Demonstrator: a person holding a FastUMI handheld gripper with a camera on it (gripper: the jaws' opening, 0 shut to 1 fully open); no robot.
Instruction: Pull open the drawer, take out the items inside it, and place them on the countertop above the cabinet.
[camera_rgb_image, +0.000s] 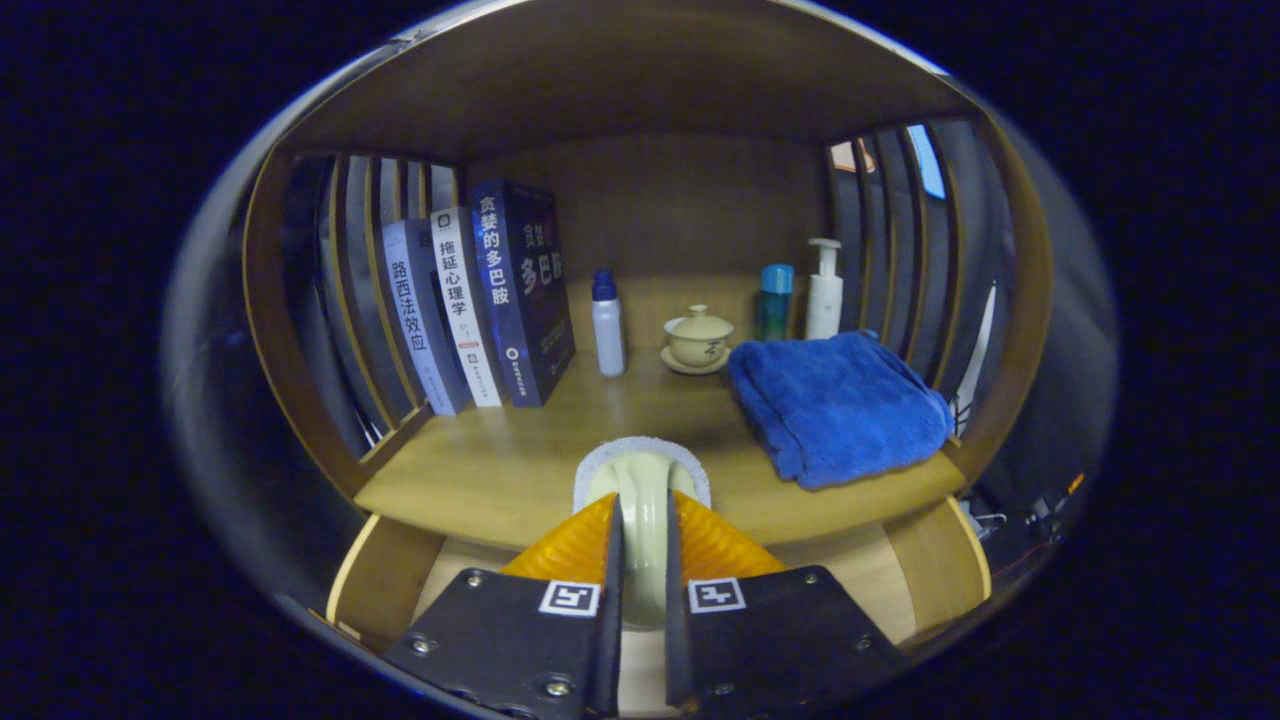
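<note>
- The gripper (643, 545) held a cream-handled brush (643, 480), its fingers (568, 550) clenched on the handle from both sides, the pale bristled head poking out just ahead of them.
- The brush hung at the front edge of the tabletop (520, 460), apparently above it rather than resting on it; contact could not be told.
- Below the fingers lay the open drawer (385, 575), its wooden walls showing on either side; what else it held was hidden behind the gripper.
- Beyond the brush stood three books (470, 300) at the left, a small bottle (607, 325), a lidded cup (699, 338) on its saucer, a teal bottle (774, 300) and a pump bottle (824, 288), with a folded blue towel (835, 405) at the right.
- The step in hand looked like setting the brush down. It would go best by carrying it a little further in, onto the bare wood between the books and the towel, lowering it until it lay flat, and only then letting go.
- Releasing too near the edge risked the brush tipping back into the drawer.
</note>
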